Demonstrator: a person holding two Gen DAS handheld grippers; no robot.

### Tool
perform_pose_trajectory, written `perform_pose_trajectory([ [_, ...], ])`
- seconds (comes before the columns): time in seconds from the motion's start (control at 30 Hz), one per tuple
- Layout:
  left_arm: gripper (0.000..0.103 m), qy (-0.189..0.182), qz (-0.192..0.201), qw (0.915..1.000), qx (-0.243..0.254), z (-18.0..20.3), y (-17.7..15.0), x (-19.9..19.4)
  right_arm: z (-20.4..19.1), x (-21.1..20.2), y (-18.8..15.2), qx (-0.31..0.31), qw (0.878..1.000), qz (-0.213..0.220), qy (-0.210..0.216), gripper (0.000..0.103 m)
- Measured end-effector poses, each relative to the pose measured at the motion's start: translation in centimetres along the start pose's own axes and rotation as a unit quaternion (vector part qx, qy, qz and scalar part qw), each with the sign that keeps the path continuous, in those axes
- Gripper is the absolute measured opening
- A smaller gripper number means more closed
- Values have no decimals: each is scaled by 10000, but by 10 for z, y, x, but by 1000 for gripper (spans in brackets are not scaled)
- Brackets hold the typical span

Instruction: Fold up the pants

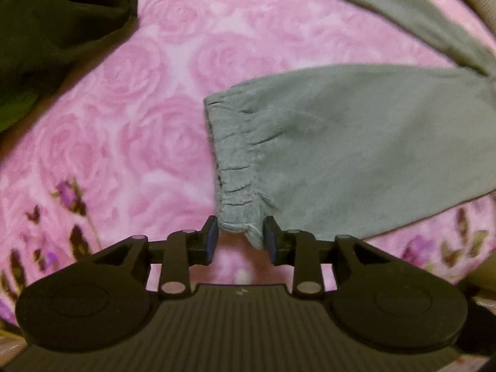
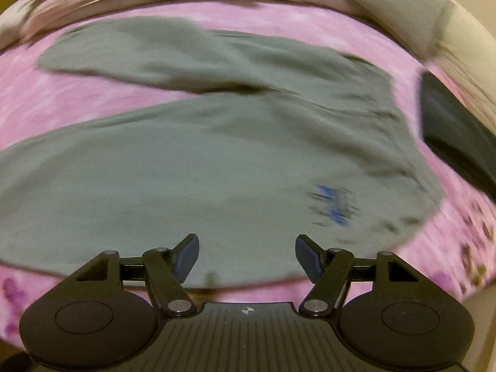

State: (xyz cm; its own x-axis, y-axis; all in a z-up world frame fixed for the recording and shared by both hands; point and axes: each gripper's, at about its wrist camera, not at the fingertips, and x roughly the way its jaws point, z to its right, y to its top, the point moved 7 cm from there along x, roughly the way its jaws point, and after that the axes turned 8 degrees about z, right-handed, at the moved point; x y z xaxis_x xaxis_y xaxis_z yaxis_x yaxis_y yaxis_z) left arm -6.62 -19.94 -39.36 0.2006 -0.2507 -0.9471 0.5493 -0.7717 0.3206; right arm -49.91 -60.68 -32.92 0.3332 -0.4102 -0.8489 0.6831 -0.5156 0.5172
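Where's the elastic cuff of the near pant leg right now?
In the left wrist view the cuff lies on the pink rose blanket, right of centre, its lower corner between the open left gripper fingers.

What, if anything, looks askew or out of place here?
Nothing damaged. The grey pants lie unfolded with legs splayed apart, and a dark garment sits beside them on the pink blanket.

The light is soft and a bit dim. The right wrist picture is smeared with blur. Both pictures bend round with dark corners.
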Motion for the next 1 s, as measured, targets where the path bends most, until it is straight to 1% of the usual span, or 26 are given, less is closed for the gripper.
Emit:
perform_pose_trajectory([
  [0.07, 27, 579, 41, 9979, 298, 0, -5, -9, 47, 6, -4, 393, 9990, 31, -222, 66],
  [0.1, 27, 792, 119, 9957, 467, 5, -2, -15, 75, 9, -5, 631, 9974, 80, -336, 66],
  [0.13, 27, 974, 238, 9932, 593, 12, 0, -21, 101, 13, -5, 860, 9953, 134, -414, 66],
  [0.17, 27, 1036, 352, 9916, 691, 21, 4, -27, 127, 18, -6, 1100, 9927, 180, -469, 66],
  [0.23, 27, 919, 578, 9907, 817, 51, 12, -33, 176, 29, -8, 1628, 9847, 287, -544, 66],
  [0.3, 29, 644, 764, 9890, 1087, 96, 18, -34, 220, 46, -8, 2090, 9754, 444, -533, 66],
  [0.37, 32, 233, 891, 9855, 1423, 152, 21, -28, 255, 67, -6, 2419, 9673, 564, -521, 66],
  [0.43, 33, -153, 886, 9815, 1690, 207, 21, -17, 281, 89, -7, 2919, 9536, 648, -347, 66],
  [0.47, 33, -352, 879, 9789, 1813, 236, 21, -11, 292, 100, -8, 3201, 9447, 672, -215, 66],
  [0.53, 33, -616, 874, 9726, 2065, 285, 22, -1, 302, 112, -8, 3634, 9290, 703, 53, 65],
  [0.57, 33, -766, 858, 9690, 2188, 308, 22, 2, 304, 112, -8, 3776, 9223, 808, 143, 61],
  [0.6, 33, -867, 861, 9654, 2304, 329, 24, 3, 306, 113, -8, 3867, 9177, 872, 254, 37],
  [0.63, 33, -956, 871, 9619, 2408, 346, 25, 3, 308, 113, -9, 3982, 9122, 863, 436, 31],
  [0.67, 33, -1077, 868, 9584, 2498, 362, 25, 2, 310, 110, -10, 4062, 9085, 870, 456, 28],
  [0.7, 33, -1165, 872, 9550, 2585, 375, 26, -1, 313, 105, -9, 4035, 9094, 893, 474, 21],
  [0.73, 33, -1222, 889, 9510, 2697, 386, 28, -4, 315, 94, -6, 3957, 9120, 995, 416, 19],
  [0.77, 33, -1294, 894, 9470, 2802, 393, 29, -6, 318, 80, -3, 3928, 9121, 1122, 352, 18],
  [0.83, 33, -1350, 929, 9422, 2921, 402, 34, -14, 331, 52, -1, 4021, 9054, 1331, 299, 17],
  [0.87, 33, -1367, 955, 9402, 2970, 401, 36, -17, 334, 44, -2, 3987, 9070, 1328, 275, 17],
  [0.93, 33, -1331, 990, 9381, 3042, 396, 44, -19, 337, 41, -10, 3832, 9160, 1182, 119, 18],
  [0.97, 33, -1305, 1008, 9378, 3056, 385, 48, -20, 337, 46, -17, 3838, 9174, 1045, 79, 19],
  [1.0, 33, -1271, 1023, 9381, 3054, 376, 54, -20, 336, 54, -24, 3919, 9159, 873, 44, 21],
])
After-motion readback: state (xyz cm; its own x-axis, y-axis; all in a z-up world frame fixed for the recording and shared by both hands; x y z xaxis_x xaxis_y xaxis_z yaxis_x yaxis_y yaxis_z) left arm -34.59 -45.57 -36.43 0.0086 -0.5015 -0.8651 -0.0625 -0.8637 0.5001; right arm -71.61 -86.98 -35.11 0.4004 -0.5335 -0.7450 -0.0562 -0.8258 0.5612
